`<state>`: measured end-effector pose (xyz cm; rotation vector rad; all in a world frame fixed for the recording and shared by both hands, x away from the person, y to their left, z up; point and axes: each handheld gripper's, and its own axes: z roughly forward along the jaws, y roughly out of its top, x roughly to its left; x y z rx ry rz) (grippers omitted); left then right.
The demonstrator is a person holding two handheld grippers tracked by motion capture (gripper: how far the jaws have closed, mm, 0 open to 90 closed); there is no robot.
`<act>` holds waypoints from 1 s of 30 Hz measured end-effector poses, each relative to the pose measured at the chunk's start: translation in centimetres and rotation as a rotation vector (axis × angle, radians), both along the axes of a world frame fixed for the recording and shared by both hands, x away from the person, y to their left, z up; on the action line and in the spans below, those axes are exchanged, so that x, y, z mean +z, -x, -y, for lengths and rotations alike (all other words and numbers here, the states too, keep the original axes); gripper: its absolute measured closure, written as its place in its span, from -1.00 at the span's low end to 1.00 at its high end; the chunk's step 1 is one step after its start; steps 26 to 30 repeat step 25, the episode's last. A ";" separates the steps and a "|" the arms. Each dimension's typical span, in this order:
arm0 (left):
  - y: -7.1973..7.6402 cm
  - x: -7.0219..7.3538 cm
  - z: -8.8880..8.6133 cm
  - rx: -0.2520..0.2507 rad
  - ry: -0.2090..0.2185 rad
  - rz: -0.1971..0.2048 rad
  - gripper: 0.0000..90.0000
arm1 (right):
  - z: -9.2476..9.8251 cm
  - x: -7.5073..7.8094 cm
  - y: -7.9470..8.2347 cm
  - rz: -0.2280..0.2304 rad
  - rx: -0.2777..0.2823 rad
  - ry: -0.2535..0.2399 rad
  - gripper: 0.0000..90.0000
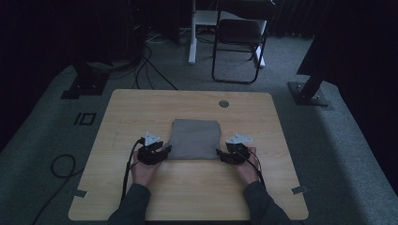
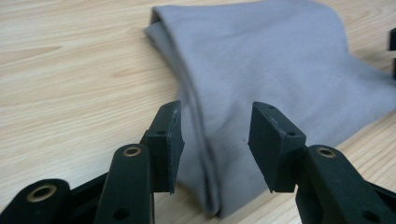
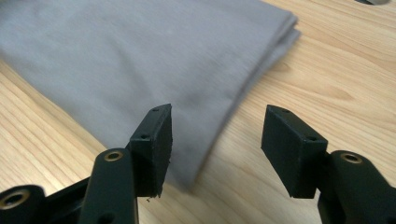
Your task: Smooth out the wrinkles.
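Observation:
A folded grey cloth [image 1: 195, 138] lies flat in the middle of the wooden table [image 1: 141, 108]. My left gripper [image 1: 163, 151] sits at the cloth's near left corner, jaws open, with the cloth's folded edge [image 2: 205, 154] below the gap and nothing pinched. My right gripper [image 1: 221, 154] sits at the near right corner, also open. In the right gripper view the cloth's corner [image 3: 196, 154] lies under the gap [image 3: 215, 149], untouched by the pads. In the left gripper view the gap [image 2: 215, 144] between the black jaws is wide.
A round grommet [image 1: 224, 103] is set into the table near its far edge. Beyond the table stand a black folding chair [image 1: 238, 42] and a white desk leg [image 1: 192, 35]. Cables [image 1: 61, 166] trail on the carpet at left.

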<state>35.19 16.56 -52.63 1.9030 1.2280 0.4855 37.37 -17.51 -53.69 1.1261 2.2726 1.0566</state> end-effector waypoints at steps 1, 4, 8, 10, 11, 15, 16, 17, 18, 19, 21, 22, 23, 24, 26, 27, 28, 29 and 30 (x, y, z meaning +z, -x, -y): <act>0.1 -0.1 -0.3 0.008 -0.004 -0.003 0.20 | 0.2 0.0 0.1 -0.002 -0.006 0.004 -0.07; 0.3 -0.4 -1.2 0.040 -0.005 -0.006 0.19 | 1.1 -0.3 0.5 -0.006 -0.024 0.001 -0.10; 0.6 -0.8 -2.3 0.084 -0.008 -0.008 0.18 | 2.2 -0.5 1.0 -0.010 -0.050 0.008 -0.13; 0.7 -1.0 -2.8 0.108 -0.009 -0.011 0.18 | 2.7 -0.5 1.2 -0.009 -0.061 0.011 -0.13; 0.8 -1.0 -2.9 0.117 -0.011 -0.013 0.18 | 2.9 -0.5 1.3 -0.009 -0.068 0.009 -0.13; 0.8 -1.5 -3.3 0.142 -0.035 -0.017 0.16 | 3.8 -0.6 1.4 -0.011 -0.100 -0.004 -0.14; 0.8 -1.5 -3.3 0.142 -0.035 -0.017 0.16 | 3.8 -0.6 1.4 -0.011 -0.100 -0.004 -0.14; 0.7 -1.8 -3.5 0.153 -0.036 -0.027 0.16 | 4.1 -0.8 1.5 -0.012 -0.112 -0.005 -0.14; 0.6 -1.9 -3.6 0.160 -0.037 -0.031 0.16 | 4.2 -0.8 1.5 -0.013 -0.117 -0.005 -0.14; 0.5 -2.0 -3.6 0.163 -0.041 -0.035 0.16 | 4.3 -0.9 1.5 -0.015 -0.121 -0.007 -0.14; 0.4 -2.2 -3.6 0.168 -0.050 -0.041 0.16 | 4.6 -1.0 1.4 -0.017 -0.130 -0.011 -0.14; 0.3 -2.2 -3.6 0.170 -0.049 -0.041 0.16 | 4.7 -1.0 1.3 -0.016 -0.133 -0.012 -0.14; 0.3 -2.3 -3.6 0.175 -0.052 -0.042 0.16 | 4.8 -1.1 1.3 -0.017 -0.138 -0.011 -0.15; 0.2 -2.3 -3.6 0.177 -0.059 -0.044 0.16 | 5.0 -1.1 1.2 -0.017 -0.145 -0.011 -0.16; 0.2 -2.3 -3.6 0.177 -0.059 -0.044 0.15 | 5.1 -1.1 1.2 -0.017 -0.149 -0.015 -0.16; 0.2 -2.3 -3.6 0.177 -0.059 -0.044 0.15 | 5.1 -1.1 1.2 -0.017 -0.149 -0.015 -0.16; 0.2 -2.3 -3.6 0.177 -0.059 -0.044 0.15 | 5.1 -1.1 1.2 -0.017 -0.149 -0.015 -0.16; 0.2 -2.3 -3.6 0.177 -0.059 -0.044 0.15 | 5.1 -1.1 1.2 -0.017 -0.149 -0.015 -0.16; 0.2 -2.3 -3.6 0.177 -0.059 -0.044 0.15 | 5.1 -1.1 1.2 -0.017 -0.149 -0.015 -0.16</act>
